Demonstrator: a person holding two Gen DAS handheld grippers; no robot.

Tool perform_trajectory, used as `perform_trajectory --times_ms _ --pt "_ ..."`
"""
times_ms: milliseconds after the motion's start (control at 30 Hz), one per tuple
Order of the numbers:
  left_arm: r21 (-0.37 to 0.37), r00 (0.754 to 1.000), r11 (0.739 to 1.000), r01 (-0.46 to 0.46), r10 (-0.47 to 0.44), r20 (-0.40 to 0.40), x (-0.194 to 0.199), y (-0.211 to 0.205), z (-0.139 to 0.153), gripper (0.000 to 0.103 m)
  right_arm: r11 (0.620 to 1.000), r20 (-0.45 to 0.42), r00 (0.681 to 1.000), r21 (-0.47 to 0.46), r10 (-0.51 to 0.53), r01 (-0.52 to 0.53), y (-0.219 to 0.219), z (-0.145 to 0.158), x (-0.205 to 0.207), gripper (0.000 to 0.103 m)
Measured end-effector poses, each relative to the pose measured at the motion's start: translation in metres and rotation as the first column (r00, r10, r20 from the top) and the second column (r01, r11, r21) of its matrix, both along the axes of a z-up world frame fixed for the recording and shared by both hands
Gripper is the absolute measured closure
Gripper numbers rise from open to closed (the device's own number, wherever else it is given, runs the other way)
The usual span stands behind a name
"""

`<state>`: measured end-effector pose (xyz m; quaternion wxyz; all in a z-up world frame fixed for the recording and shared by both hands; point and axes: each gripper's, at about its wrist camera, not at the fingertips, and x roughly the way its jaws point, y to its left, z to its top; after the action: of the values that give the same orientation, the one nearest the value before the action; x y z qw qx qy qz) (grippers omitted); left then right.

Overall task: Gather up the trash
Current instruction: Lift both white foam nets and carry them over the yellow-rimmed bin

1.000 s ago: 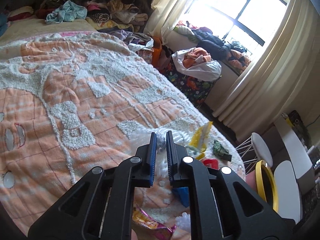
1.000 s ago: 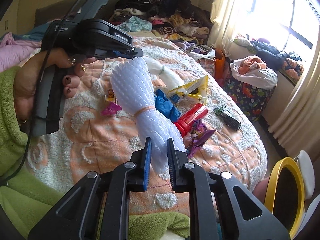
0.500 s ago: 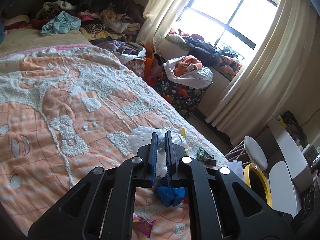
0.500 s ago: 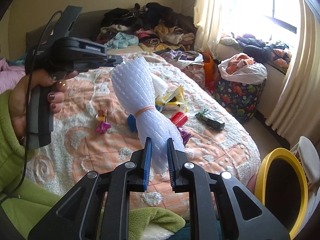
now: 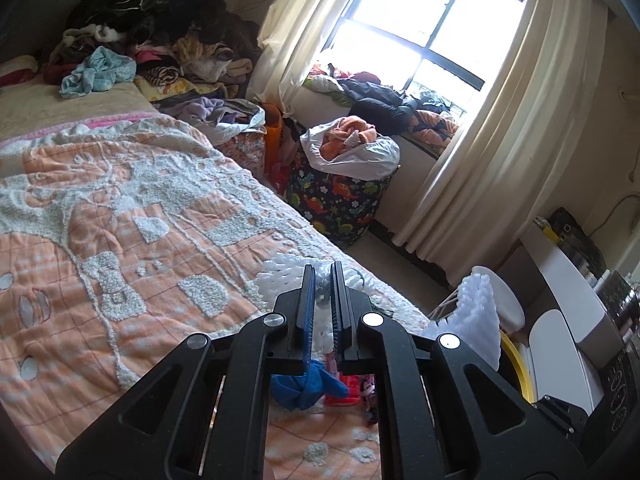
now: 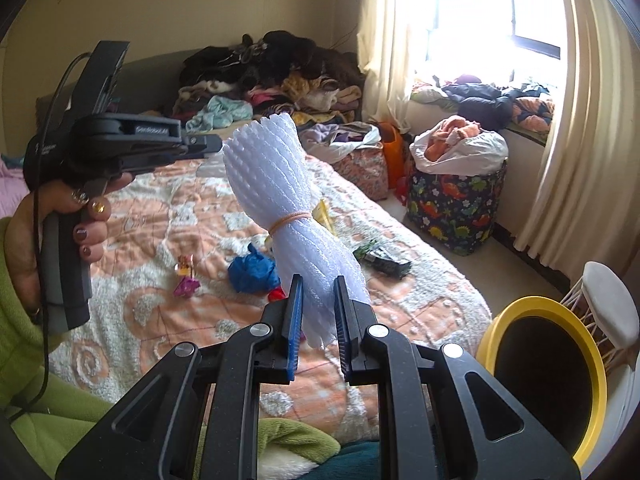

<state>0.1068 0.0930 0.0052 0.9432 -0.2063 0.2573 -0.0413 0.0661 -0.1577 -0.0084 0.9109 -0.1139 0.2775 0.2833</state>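
A white foam net bundle (image 6: 288,208), tied with a rubber band, is held at both ends above the bed. My right gripper (image 6: 318,312) is shut on its lower end. My left gripper (image 5: 322,304) is shut on its upper end (image 5: 280,276); it also shows in the right wrist view (image 6: 200,144). The bundle's other end shows in the left wrist view (image 5: 476,320). On the blanket lie a blue crumpled wrapper (image 6: 252,272), a pink wrapper (image 6: 186,286), a dark packet (image 6: 384,260) and a red item (image 5: 344,388). A yellow-rimmed bin (image 6: 548,372) stands by the bed's foot.
The orange and white blanket (image 5: 120,220) covers the bed. Clothes are piled at the headboard (image 6: 280,68). A dinosaur-print basket (image 6: 456,196) of laundry stands by the curtained window. A white stool (image 6: 608,304) is behind the bin.
Both grippers have lifted the foam bundle higher above the bed and swung right toward the yellow bin. The right jaws look slightly wider apart.
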Motion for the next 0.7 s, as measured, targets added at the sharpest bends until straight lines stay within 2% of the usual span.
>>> perform_trajectory --times_ms 700 --pt "0.033 0.993 0.993 0.117 -0.117 0.008 0.000 -0.059 0.011 0.099 0.986 0.018 0.990 0.101 -0.137 0.134 -0.061 0.021 0.015 0.088"
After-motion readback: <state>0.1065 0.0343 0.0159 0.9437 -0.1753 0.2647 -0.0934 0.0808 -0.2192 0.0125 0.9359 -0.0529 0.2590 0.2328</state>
